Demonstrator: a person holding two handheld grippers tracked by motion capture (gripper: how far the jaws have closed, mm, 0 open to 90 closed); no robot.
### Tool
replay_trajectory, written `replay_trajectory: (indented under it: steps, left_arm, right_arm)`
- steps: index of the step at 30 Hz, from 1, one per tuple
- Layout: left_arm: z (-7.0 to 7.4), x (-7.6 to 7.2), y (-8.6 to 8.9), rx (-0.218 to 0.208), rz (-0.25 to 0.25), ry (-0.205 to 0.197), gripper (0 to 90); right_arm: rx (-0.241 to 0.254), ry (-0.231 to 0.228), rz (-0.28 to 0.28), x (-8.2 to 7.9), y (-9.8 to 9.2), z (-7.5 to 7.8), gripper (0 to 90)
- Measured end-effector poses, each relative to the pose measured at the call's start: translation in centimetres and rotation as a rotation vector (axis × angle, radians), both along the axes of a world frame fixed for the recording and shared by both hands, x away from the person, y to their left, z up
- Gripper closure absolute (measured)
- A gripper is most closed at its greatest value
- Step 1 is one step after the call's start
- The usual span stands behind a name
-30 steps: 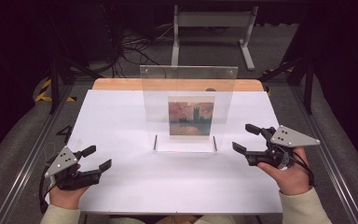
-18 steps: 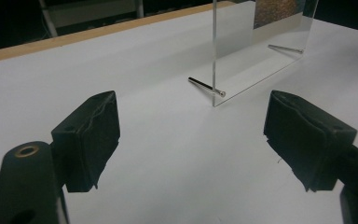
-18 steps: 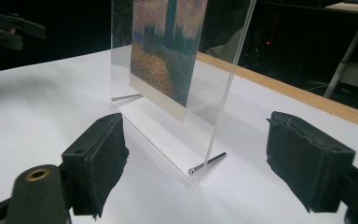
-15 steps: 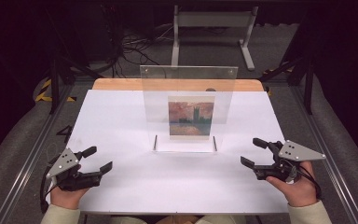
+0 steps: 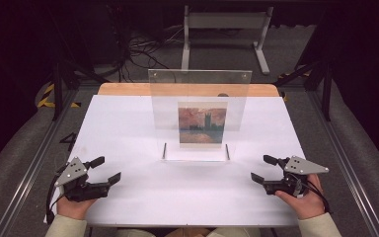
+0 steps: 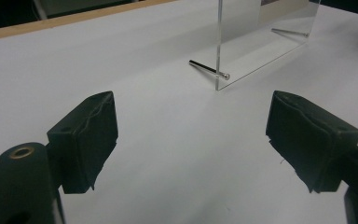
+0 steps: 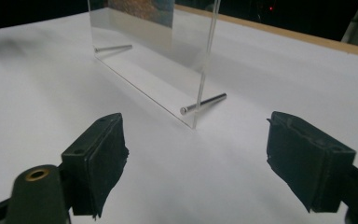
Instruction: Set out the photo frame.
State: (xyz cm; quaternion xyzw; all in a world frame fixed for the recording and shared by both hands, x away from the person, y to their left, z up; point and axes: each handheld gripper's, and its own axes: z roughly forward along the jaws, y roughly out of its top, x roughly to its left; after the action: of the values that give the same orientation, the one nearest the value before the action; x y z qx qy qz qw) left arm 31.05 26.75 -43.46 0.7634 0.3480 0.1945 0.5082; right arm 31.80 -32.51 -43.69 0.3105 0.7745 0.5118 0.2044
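Note:
A clear acrylic picture frame (image 5: 200, 113) stands upright in the middle of the white table (image 5: 123, 128). It holds a small painting print (image 5: 202, 125) and rests on two metal pins (image 5: 164, 150). My left gripper (image 5: 108, 169) lies low at the near left, open, its jaws just having opened wider with nothing between them. At the near right, my right gripper (image 5: 260, 168) is open and empty. In the left gripper view the open gripper (image 6: 193, 135) faces the frame's edge (image 6: 261, 32) and a pin (image 6: 209, 69). The right gripper (image 7: 200, 158) faces the frame's other corner (image 7: 154, 56) and its pin (image 7: 204, 103).
A wooden strip (image 5: 128, 89) runs along the table's far edge. Behind it stand a metal stand (image 5: 225, 22) and loose cables (image 5: 148, 47) on the floor. Metal rails (image 5: 29, 168) flank the table on both sides.
My right gripper has come down toward the table and back toward the near edge. The left gripper has stayed in place, its jaws a little wider.

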Motion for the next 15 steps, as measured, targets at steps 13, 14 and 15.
replay_trajectory:
  steps: [13,14,15]
  left_arm:
    - [-0.6,0.3,-0.3,0.023,-0.002,0.014,16.6]
    - [-0.7,0.4,-0.3,0.022,-0.003,0.015,16.5]
    - [-0.7,0.4,-0.3,0.021,-0.001,0.017,16.5]
  right_arm:
    - [-0.052,0.041,-0.013,0.4,0.6,-1.6,19.3]
    - [-0.053,0.041,-0.014,0.4,0.7,-1.6,19.1]
    - [-0.049,0.040,-0.017,0.4,0.7,-1.6,18.9]
